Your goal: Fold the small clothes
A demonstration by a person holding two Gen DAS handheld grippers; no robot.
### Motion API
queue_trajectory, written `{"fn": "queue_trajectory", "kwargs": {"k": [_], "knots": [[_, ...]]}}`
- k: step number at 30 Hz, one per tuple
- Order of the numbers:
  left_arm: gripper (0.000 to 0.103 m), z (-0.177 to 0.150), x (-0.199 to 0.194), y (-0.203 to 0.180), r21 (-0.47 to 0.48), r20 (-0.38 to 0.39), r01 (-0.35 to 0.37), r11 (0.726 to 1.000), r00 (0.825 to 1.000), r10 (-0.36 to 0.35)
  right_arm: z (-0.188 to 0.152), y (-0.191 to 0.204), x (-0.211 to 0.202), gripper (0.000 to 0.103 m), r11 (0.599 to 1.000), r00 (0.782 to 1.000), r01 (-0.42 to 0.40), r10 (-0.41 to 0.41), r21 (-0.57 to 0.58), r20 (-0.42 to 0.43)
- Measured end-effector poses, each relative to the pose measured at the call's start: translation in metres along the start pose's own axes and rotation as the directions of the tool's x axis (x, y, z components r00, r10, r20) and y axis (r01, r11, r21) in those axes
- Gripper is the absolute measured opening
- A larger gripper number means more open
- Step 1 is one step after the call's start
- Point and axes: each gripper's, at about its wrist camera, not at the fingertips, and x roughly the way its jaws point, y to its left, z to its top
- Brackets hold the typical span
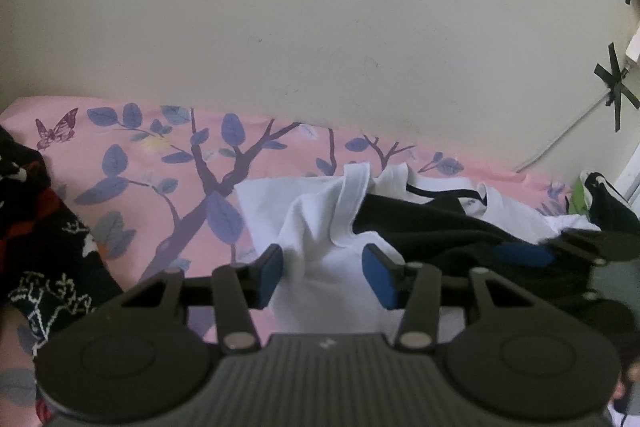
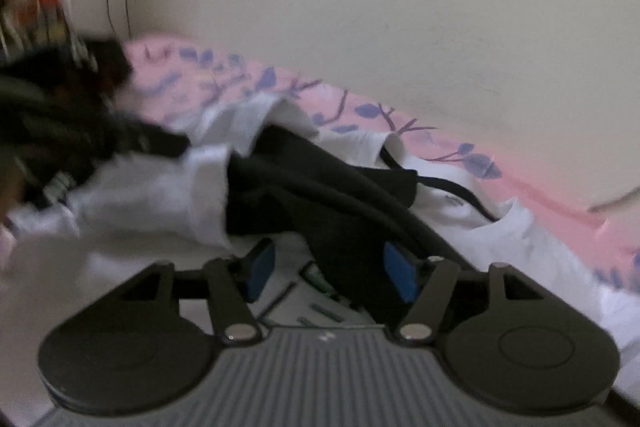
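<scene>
A white garment with black parts (image 1: 320, 219) lies crumpled on the pink leaf-print bedsheet (image 1: 160, 163). My left gripper (image 1: 323, 273) is open over its white left part, pads on either side of the cloth without pinching it. In the left wrist view the right gripper (image 1: 560, 251) shows at the right over the black fabric (image 1: 440, 223). In the right wrist view my right gripper (image 2: 328, 273) is open above the garment (image 2: 160, 195), with black fabric (image 2: 344, 211) between and beyond its pads. That view is blurred.
A cream wall (image 1: 320, 47) rises just behind the bed, with black tape crosses (image 1: 616, 83) and a cable at right. A dark patterned cloth (image 1: 36, 235) lies at the left. A dark heap (image 2: 60, 107) sits at the bed's far end in the right wrist view.
</scene>
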Motion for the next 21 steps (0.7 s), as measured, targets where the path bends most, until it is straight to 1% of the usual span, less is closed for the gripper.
{"fn": "queue_trajectory", "kwargs": {"k": [1,2,3,6,9,10,12,13,14,15,16,18,19,21], "knots": [[0.044,-0.001,0.000,-0.002,0.005,-0.001,-0.003,1.000,1.000,0.003,0.000,-0.004,0.002,0.029,1.000,1.000,0.004,-0.004,0.006,0.004],[0.044,-0.002,0.000,-0.004,0.010,-0.001,-0.008,1.000,1.000,0.008,0.003,-0.012,0.003,0.013,0.999,1.000,-0.015,0.016,0.036,-0.007],[0.044,-0.002,-0.001,-0.005,0.013,0.001,-0.010,1.000,1.000,0.010,0.006,-0.022,-0.001,0.000,0.997,1.000,-0.020,0.021,0.068,-0.015],[0.044,-0.001,-0.003,-0.003,0.004,0.005,-0.006,1.000,1.000,0.006,0.005,-0.046,-0.031,0.000,0.988,0.994,-0.106,0.104,0.113,0.023],[0.044,-0.002,-0.004,-0.003,-0.002,0.013,0.002,1.000,1.000,-0.002,-0.006,-0.052,-0.059,0.000,0.975,0.977,-0.212,0.213,0.072,-0.004],[0.044,-0.002,-0.003,-0.004,0.003,0.013,0.001,1.000,1.000,-0.001,-0.011,-0.052,-0.063,0.000,0.971,0.972,-0.232,0.234,0.058,-0.029],[0.046,-0.004,0.000,-0.008,0.018,0.006,-0.007,1.000,1.000,0.006,-0.021,-0.045,-0.063,0.002,0.971,0.968,-0.234,0.237,0.041,-0.080],[0.046,-0.006,0.003,-0.009,0.028,-0.003,-0.012,1.000,1.000,0.013,-0.026,-0.044,-0.061,0.010,0.978,0.974,-0.207,0.209,0.031,-0.087],[0.046,-0.006,0.006,-0.009,0.035,-0.011,-0.020,0.999,1.000,0.021,-0.029,-0.042,-0.062,0.016,0.979,0.976,-0.201,0.203,0.035,-0.080],[0.046,-0.008,0.010,-0.010,0.043,-0.023,-0.034,0.998,0.999,0.035,-0.030,-0.046,-0.064,0.023,0.978,0.977,-0.201,0.205,0.062,-0.056],[0.047,-0.009,0.013,-0.009,0.050,-0.032,-0.047,0.998,0.998,0.048,-0.030,-0.053,-0.071,0.030,0.970,0.977,-0.212,0.215,0.115,-0.010],[0.047,-0.010,0.018,-0.006,0.052,-0.049,-0.067,0.996,0.996,0.070,-0.031,-0.067,-0.086,0.037,0.945,0.968,-0.248,0.234,0.215,0.087],[0.047,-0.010,0.019,-0.004,0.048,-0.054,-0.070,0.996,0.996,0.072,-0.033,-0.073,-0.094,0.037,0.929,0.963,-0.264,0.238,0.258,0.130],[0.048,-0.009,0.021,0.000,0.038,-0.060,-0.070,0.997,0.996,0.072,-0.039,-0.084,-0.096,0.037,0.919,0.964,-0.258,0.224,0.298,0.143]]}}
